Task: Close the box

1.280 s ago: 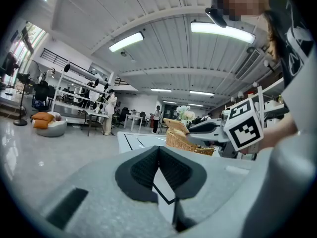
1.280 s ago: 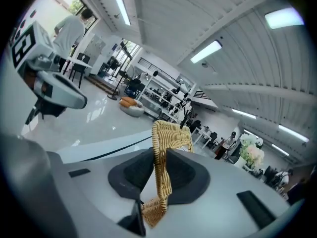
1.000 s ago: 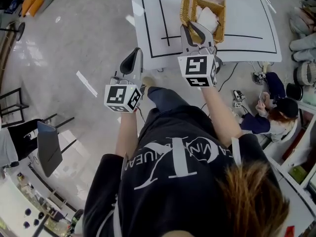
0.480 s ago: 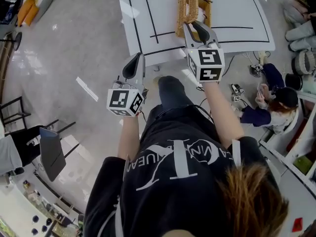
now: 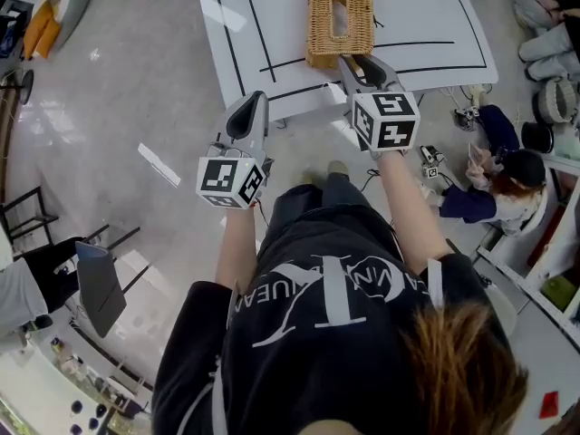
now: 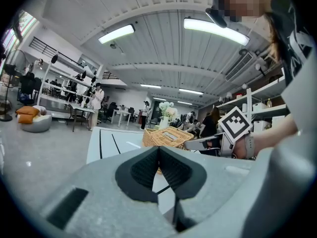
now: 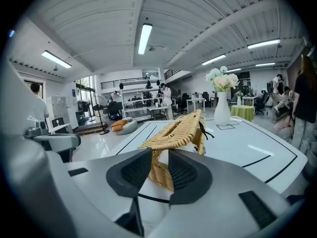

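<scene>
The wicker box [image 5: 340, 16] stands on the white table [image 5: 435, 25], its slotted lid lying flat on top. In the head view my right gripper [image 5: 355, 60] is just short of the box's near end. In the right gripper view its jaws [image 7: 159, 155] have just been opening; a gap stands between the pads and the box [image 7: 178, 130] shows beyond it, not pressed. My left gripper [image 5: 252, 100] hangs off the table's near edge, left of the box, pads together and empty [image 6: 158, 150]. It sees the box [image 6: 166, 137] and the right gripper [image 6: 208, 143].
Black lines mark the tabletop. A white vase of flowers [image 7: 222, 108] stands further back on the table. A person [image 5: 507, 184] sits on the floor at the right. A dark chair [image 5: 91, 279] stands on the floor at the left.
The wicker lid, earlier upright between the right gripper's jaws, now lies down on the box. The right gripper has let go of it and rolled level. Both grippers have shifted along the table's edge.
</scene>
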Demonstrator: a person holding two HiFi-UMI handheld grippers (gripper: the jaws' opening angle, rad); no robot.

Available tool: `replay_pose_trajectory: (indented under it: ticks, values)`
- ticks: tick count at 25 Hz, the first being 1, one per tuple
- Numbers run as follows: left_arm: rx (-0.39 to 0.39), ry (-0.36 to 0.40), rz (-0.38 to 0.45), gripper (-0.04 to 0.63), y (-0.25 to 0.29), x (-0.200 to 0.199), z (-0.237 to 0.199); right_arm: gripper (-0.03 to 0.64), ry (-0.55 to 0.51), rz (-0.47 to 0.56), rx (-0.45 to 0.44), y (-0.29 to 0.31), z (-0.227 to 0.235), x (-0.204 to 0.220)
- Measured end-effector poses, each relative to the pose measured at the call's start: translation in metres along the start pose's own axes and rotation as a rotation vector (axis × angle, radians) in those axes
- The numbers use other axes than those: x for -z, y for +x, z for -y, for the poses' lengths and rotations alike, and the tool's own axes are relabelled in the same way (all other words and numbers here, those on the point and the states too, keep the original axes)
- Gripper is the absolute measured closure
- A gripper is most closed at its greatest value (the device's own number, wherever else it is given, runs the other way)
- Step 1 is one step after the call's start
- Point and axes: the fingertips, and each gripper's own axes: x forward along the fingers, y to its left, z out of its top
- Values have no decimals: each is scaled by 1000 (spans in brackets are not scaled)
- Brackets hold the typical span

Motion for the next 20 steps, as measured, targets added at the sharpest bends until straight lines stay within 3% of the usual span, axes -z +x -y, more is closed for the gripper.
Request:
replay_pose_trajectory:
  ticks: [9, 20]
  values:
    - [1, -4, -12, 588, 20, -2, 29, 518, 12, -72, -55, -9, 16, 21]
    - [-27, -8, -18, 588, 26, 6, 46, 528, 25, -80, -76, -27, 40, 34]
